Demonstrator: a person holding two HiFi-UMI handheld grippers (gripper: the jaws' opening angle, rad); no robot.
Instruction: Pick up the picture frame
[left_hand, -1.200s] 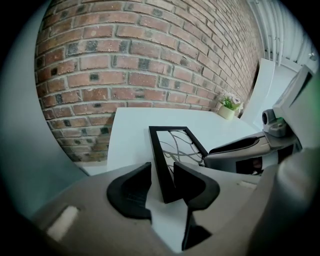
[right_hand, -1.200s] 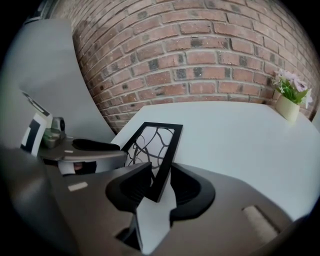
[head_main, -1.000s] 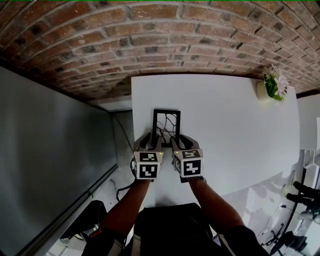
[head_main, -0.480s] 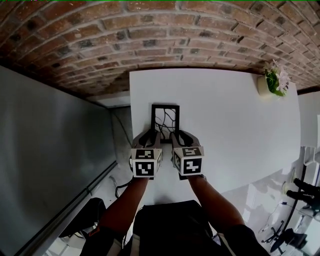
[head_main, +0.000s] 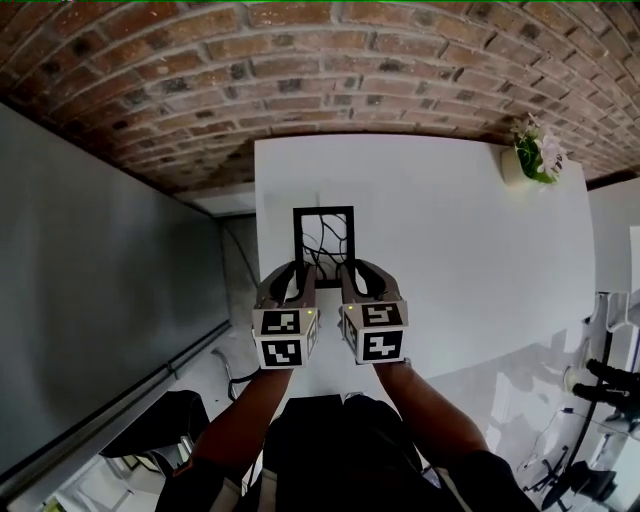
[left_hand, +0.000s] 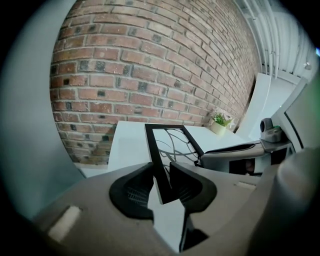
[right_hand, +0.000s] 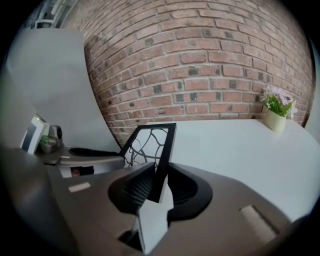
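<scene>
Head view hides contact. In the gripper views we find left gripper (left_hand: 161, 171) clamping picture frame (left_hand: 165, 126) and right gripper's (right_hand: 160, 171) jaws closing on it. Flower pot (head_main: 528, 160) stands at 2 o'clock.

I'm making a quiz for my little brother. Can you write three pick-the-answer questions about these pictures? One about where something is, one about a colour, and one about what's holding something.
1. Where is the flower pot?
A) at the far right corner of the white table
B) on the floor
C) on a shelf

2. What colour is the picture frame?
A) white
B) red
C) black

3. What has hold of the picture frame?
A) nothing, it lies alone
B) the left gripper and the right gripper together
C) only the left gripper

Answers:
1 A: the head view shows the pot at that corner.
2 C: its edges are black.
3 B: each gripper view shows a frame edge between the jaws, and the right gripper's jaws are closing on it.
</scene>
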